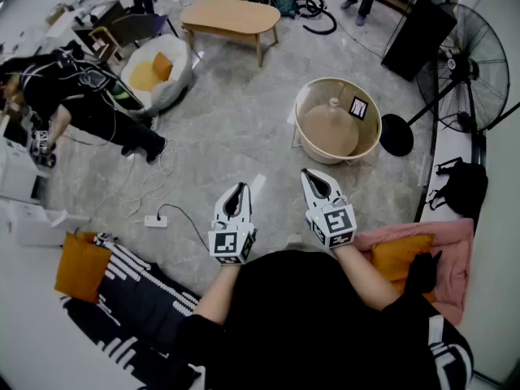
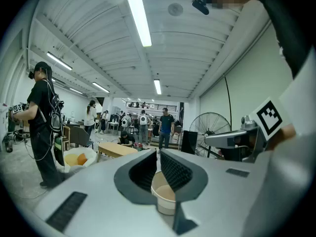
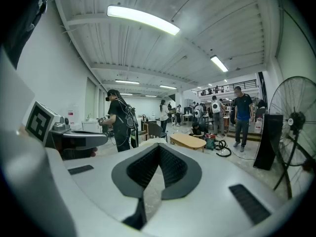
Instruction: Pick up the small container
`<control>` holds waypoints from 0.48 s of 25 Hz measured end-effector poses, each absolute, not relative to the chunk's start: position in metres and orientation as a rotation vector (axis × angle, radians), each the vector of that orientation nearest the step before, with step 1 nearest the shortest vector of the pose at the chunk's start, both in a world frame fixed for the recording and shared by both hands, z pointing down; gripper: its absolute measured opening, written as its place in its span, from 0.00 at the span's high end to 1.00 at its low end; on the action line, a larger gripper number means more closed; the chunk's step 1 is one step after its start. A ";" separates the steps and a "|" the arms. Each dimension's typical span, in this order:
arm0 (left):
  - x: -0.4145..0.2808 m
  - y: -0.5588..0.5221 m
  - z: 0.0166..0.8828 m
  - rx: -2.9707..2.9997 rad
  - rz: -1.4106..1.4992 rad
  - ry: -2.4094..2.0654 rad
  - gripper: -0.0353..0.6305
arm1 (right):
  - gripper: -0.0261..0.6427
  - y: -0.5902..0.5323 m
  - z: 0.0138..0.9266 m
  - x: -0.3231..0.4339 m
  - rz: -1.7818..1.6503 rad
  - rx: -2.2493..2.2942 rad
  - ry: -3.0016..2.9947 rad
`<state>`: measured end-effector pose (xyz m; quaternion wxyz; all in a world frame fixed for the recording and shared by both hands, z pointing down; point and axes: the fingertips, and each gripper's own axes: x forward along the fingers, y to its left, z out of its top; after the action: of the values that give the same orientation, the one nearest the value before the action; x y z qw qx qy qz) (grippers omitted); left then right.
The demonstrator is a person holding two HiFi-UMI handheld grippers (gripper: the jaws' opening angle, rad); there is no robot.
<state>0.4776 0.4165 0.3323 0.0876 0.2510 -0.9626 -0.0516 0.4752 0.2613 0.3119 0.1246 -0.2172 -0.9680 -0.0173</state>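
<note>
Small container (image 1: 307, 114) stands on open floor (image 1: 244, 128) in the head view, at one o'clock from your right gripper (image 1: 308, 172), with the fan base (image 1: 396, 135) at its three o'clock. In the left gripper view, your left gripper (image 2: 158, 152) is clenched and empty, the container beyond it. In the right gripper view the jaws are clenched on nothing, and only floor shows past them.

Floor (image 1: 244, 120): grey stone-like slabs, smooth with a faint sheen. Low table (image 1: 231, 16): pale wood, matt. Container (image 1: 370, 146): smooth beige wall, matt. Left gripper (image 1: 239, 188) and right gripper (image 1: 314, 175): white matt plastic shells, dark ribbed pads (image 2: 174, 171). Blanket (image 1: 455, 238): pink cloth, soft and matt. Cushion (image 1: 81, 266): orange cloth. Fan (image 1: 479, 63): black wire guard, metal by its look. Rug (image 1: 138, 287): black-and-white woven cloth.
</note>
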 end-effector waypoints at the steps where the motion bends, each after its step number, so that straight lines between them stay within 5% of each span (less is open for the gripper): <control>1: 0.475 0.413 0.330 0.750 -0.151 -2.874 0.89 | 0.93 0.258 0.309 0.473 -0.054 -0.634 -2.829; 12: 0.479 0.389 0.323 0.695 -0.122 -2.911 0.89 | 0.93 0.232 0.304 0.472 -0.039 -0.668 -2.878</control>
<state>0.4786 0.3894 0.3233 0.0729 0.2313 -0.9693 -0.0406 0.4715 0.2321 0.3038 0.0934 -0.2252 -0.9697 -0.0131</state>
